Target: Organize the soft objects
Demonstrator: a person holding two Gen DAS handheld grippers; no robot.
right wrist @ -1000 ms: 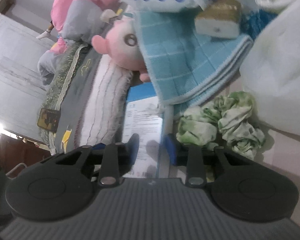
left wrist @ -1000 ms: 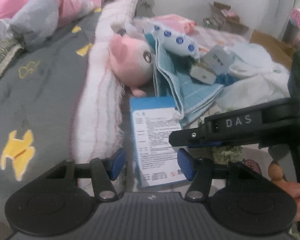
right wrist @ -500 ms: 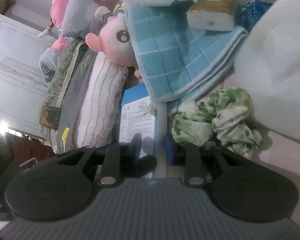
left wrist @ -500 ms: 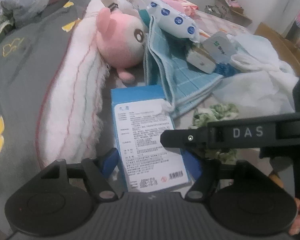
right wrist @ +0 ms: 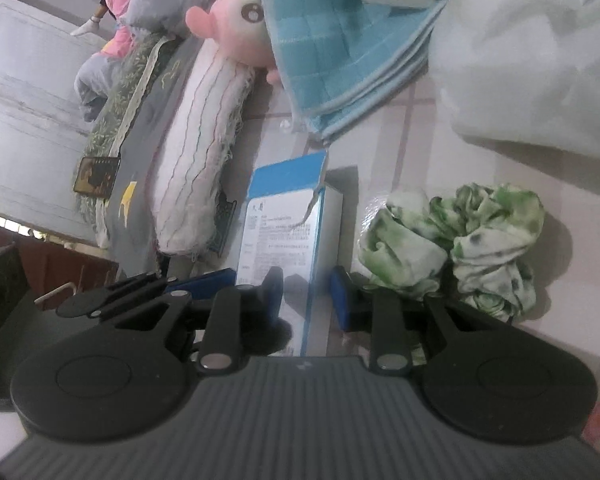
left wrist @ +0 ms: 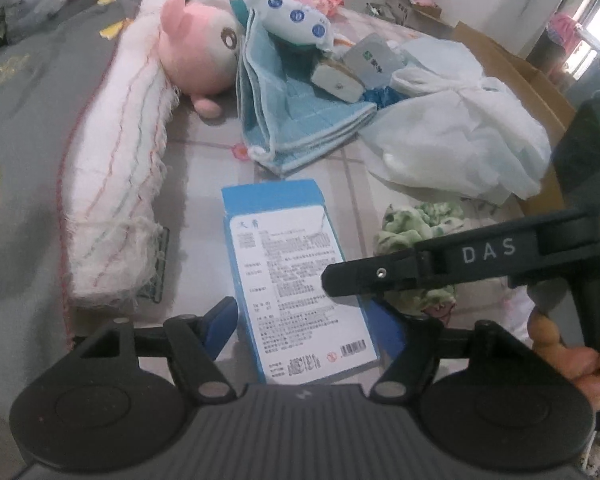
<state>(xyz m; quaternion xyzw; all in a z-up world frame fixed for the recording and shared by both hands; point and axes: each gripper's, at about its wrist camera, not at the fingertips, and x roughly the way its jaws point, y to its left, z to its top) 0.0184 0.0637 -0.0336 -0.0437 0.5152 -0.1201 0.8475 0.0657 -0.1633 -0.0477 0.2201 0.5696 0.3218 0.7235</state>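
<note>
Both claws seemingly straddle the blue box (left wrist: 296, 288) edges

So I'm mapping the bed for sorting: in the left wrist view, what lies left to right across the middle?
White fringed blanket → blue box → green-white crumpled cloth → right tongs.

The blue box (left wrist: 296, 288) looks like smooth card with a white printed paper label, faintly glossy. The pink plush toy (left wrist: 198, 54) is soft, fuzzy and matt. The folded blue towel (left wrist: 296, 120) is woven cloth with a checked, slightly nubbly face. The white rolled blanket (left wrist: 116, 184) is rough cotton, frayed at its end. The green-and-white cloth (right wrist: 456, 240) is thin, crumpled fabric. The white bag (left wrist: 456, 148) is a thin, crinkled, translucent material. The left gripper (left wrist: 304, 330) is matt black plastic with ribbed housing and blue pads (left wrist: 220, 326).
</note>
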